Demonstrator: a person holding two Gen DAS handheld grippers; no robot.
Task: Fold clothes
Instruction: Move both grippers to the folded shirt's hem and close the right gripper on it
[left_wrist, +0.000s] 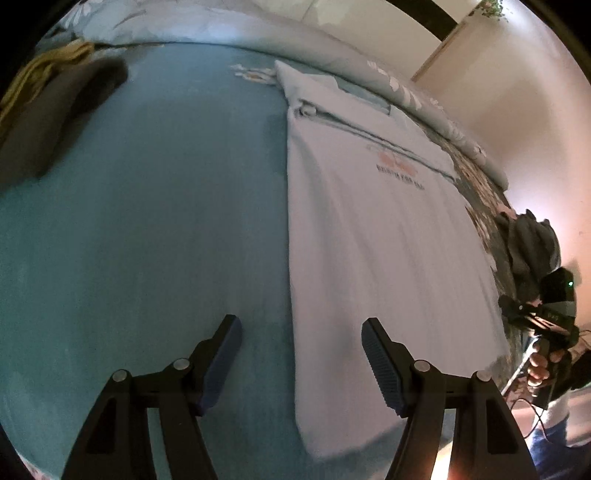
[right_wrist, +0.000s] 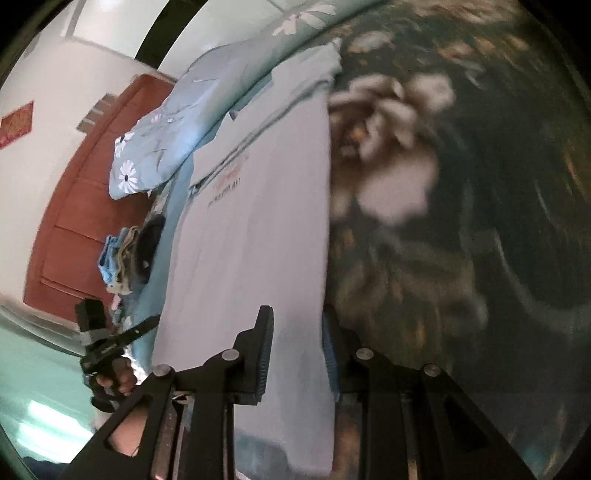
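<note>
a pale blue t-shirt (left_wrist: 369, 236) lay flat on the bed (left_wrist: 147, 221), already narrowed into a long strip, both side edges straight, the collar at the far end near the rolled quilt (left_wrist: 332, 48) and the hem nearest the person. a small printed logo showed across the chest.

the left gripper (left_wrist: 301, 363) hung above the near end of the shirt with its jaws spread wide and nothing between them; one finger was over the bare sheet, the other over the cloth, so it straddled the shirt's left edge. the right gripper (right_wrist: 297, 356) sat at the shirt's right edge near the hem. its jaws stood partly apart, and the cloth's edge ran between the fingers. in the blurred right wrist view the pads did not seem to press on it, so it looked like a let-go rather than a grip.

by the look of it the lengthwise folds were done and the step in hand was the change-over to the crosswise fold. the next move would call for both grippers to pinch the two hem corners, lift them evenly and carry them toward the collar, keeping the strip from skewing.

a pile of clothes (right_wrist: 129, 251) lay further up the bed, well apart from the shirt.
</note>
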